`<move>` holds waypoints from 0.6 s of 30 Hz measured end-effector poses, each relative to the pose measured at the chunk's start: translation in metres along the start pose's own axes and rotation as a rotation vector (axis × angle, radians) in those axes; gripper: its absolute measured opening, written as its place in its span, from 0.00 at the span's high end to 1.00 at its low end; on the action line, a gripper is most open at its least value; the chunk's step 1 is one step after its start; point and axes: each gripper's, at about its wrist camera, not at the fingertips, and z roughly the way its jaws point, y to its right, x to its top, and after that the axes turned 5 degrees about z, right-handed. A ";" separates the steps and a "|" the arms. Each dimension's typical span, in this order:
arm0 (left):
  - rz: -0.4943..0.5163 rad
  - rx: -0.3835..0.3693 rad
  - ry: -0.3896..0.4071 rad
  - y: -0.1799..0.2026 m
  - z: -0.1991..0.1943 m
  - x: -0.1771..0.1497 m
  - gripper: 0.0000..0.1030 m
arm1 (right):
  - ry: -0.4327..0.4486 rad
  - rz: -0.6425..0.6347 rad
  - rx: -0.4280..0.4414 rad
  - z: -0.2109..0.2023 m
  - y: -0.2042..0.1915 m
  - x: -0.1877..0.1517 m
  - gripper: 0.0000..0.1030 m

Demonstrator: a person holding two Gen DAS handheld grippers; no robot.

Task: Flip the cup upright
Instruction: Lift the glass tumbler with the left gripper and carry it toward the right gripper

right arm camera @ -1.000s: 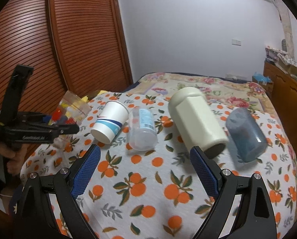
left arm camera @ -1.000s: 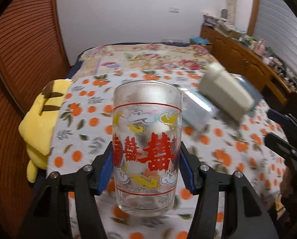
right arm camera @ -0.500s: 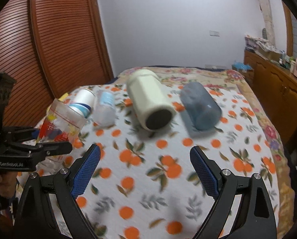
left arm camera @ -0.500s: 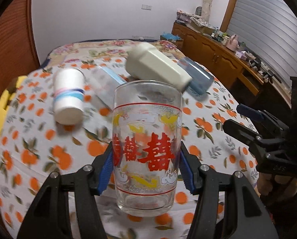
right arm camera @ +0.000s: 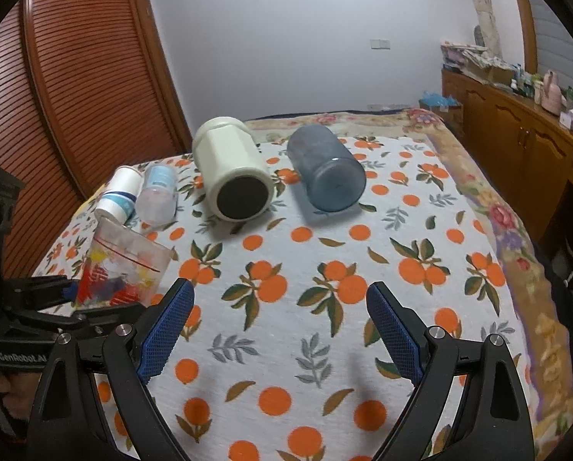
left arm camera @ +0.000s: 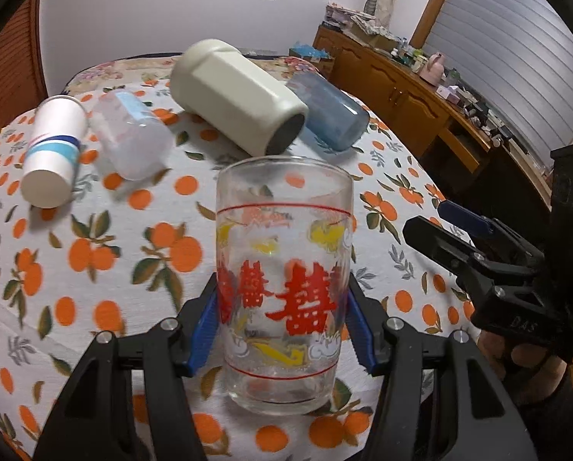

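Four cups lie on their sides in a row across the far part of the tablecloth (right arm camera: 325, 269): a paper cup (left arm camera: 52, 153), a clear cup (left arm camera: 129, 134) just beside it, a cream cup (left arm camera: 236, 96), and a blue cup (left arm camera: 328, 111) close behind that. The narrow gaps between them leave little room to pass. Open cloth lies bare between the row and the right gripper (right arm camera: 279, 330). At the near left, the left gripper (left arm camera: 282, 330) and its glass (left arm camera: 282, 284) block the way.
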 end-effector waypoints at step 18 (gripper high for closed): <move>-0.012 0.049 0.002 -0.007 0.013 0.011 0.37 | -0.014 0.019 0.005 0.000 0.002 -0.003 0.10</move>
